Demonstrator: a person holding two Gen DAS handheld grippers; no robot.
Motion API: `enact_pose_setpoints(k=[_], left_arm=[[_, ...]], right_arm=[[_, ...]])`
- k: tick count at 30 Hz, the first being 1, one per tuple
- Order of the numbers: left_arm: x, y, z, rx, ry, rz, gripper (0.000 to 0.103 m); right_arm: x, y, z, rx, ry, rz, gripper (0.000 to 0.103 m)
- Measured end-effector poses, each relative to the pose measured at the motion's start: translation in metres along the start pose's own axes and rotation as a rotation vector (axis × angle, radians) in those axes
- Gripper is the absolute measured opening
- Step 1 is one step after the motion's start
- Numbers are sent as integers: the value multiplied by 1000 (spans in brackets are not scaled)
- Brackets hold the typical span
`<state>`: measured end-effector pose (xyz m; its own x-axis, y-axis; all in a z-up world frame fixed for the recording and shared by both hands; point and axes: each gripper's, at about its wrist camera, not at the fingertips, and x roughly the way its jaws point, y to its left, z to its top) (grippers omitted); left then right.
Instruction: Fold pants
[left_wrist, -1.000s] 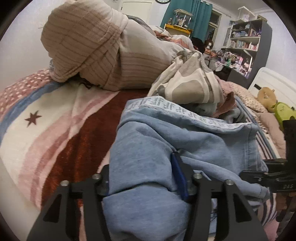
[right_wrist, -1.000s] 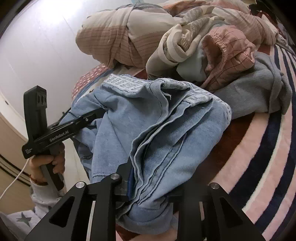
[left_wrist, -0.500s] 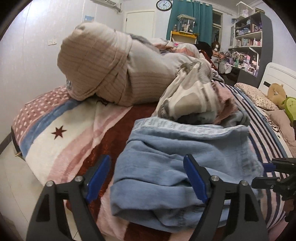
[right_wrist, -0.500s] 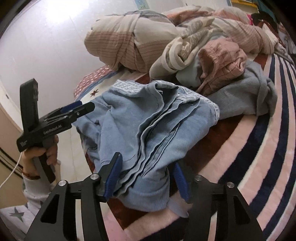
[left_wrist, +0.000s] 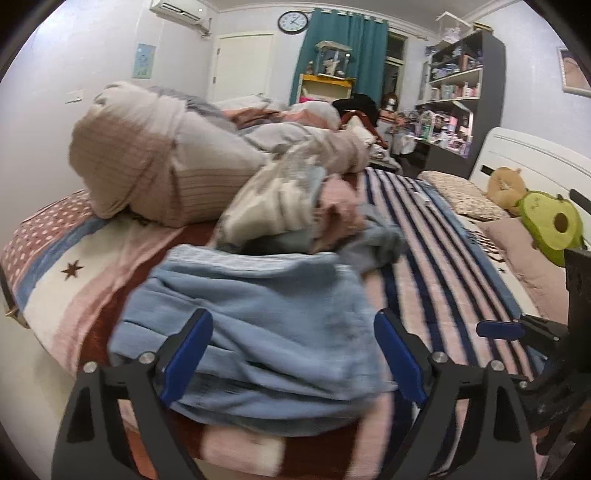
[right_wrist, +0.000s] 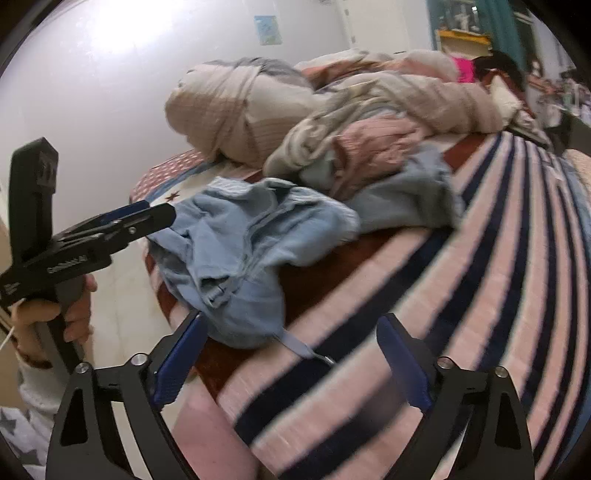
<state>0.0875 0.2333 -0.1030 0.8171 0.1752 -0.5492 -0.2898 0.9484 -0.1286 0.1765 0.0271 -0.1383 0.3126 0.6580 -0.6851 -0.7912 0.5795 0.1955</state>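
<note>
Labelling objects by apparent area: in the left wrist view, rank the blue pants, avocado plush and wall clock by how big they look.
1. blue pants, largest, though nearest the camera
2. avocado plush
3. wall clock, smallest, though farthest away

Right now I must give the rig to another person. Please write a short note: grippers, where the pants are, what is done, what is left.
Left gripper: open, holds nothing, above the near edge of the pants.
Right gripper: open, empty, off to the right over the striped blanket.
Blue denim pants: a folded bundle near the blanket's front edge, in front of the heap of other clothes.
Done: pants folded and lying free.
Left: perhaps tidy the loose edges; the bundle looks uneven.
</note>
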Motion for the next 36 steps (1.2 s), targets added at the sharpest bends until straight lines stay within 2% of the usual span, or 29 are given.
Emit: enact_pose_setpoints(k=[4, 8, 15, 17, 19, 24, 28, 36], left_arm=[[-6, -41, 0, 26, -2, -51, 89], [-9, -85, -1, 69, -13, -87, 89], [-23, -172, -4, 166, -97, -171, 89], [-31, -194, -7, 201, -130, -172, 89], [-37, -211, -8, 221, -151, -179, 89], [-44, -241, -12, 226, -155, -221, 90], [-49, -256, -15, 242, -168, -199, 95], [-49, -262, -16, 246, -165, -195, 96]], right_arm=[[-31, -19, -19, 39, -36, -62, 98], [-68, -43, -42, 87, -71, -140, 99], [-139, -77, -81, 135, -168, -322, 99], [-161, -83, -92, 139, -204, -379, 99], [-183, -87, -102, 146, -251, -428, 102], [-217, -93, -118, 161, -322, -509, 102], [-229, -95, -125, 164, -347, -525, 102], [-235, -100, -131, 182, -360, -511, 102]])
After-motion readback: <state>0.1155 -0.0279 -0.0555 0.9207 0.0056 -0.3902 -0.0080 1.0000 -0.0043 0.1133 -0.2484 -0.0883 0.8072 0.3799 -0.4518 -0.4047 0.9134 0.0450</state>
